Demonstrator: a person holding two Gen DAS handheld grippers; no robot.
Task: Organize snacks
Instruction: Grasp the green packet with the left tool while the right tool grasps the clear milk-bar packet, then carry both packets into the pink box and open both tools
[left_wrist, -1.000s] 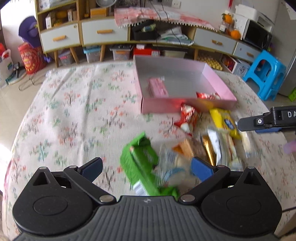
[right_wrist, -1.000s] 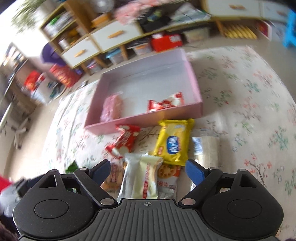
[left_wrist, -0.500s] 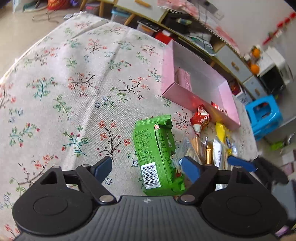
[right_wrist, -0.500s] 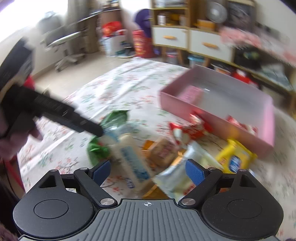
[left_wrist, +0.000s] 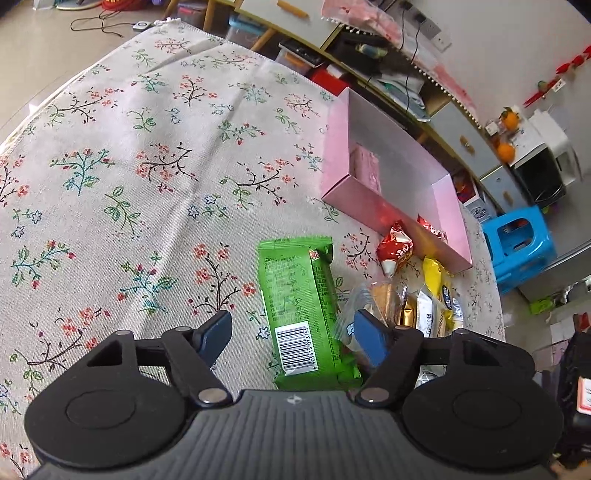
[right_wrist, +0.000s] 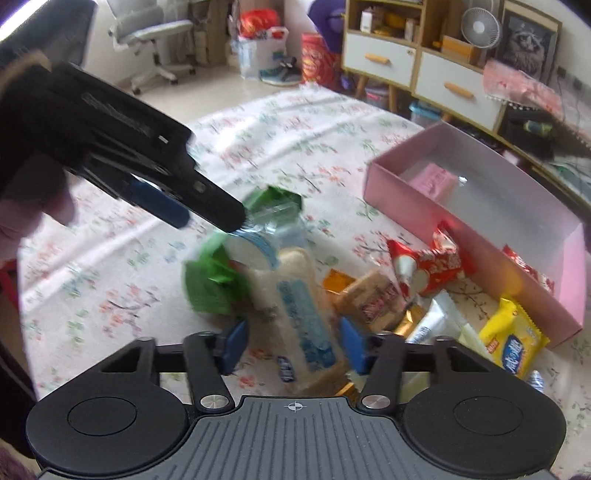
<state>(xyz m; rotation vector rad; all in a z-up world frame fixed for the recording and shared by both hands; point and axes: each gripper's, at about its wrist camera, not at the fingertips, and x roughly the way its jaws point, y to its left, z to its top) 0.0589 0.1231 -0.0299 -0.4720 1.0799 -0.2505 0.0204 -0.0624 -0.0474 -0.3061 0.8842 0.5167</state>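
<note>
Both jaws have narrowed within the last second: the left gripper (left_wrist: 293, 334) is closing around the green packet (left_wrist: 303, 310), and the right gripper (right_wrist: 291, 345) around the clear-wrapped bread (right_wrist: 295, 310) beside it, pads not visibly pressing yet. Both snacks lie on the table short of the pink box (left_wrist: 388, 218), which holds only a few, so two pickups look imminent.

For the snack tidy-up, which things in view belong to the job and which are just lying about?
Job:
- pink box
- green packet
- clear-wrapped bread
- red wrapper
- yellow packet
- left hand-held gripper, closing around the green packet
- right hand-held gripper, closing around the bread

Lying about:
- blue stool
- fan
- office chair
</note>
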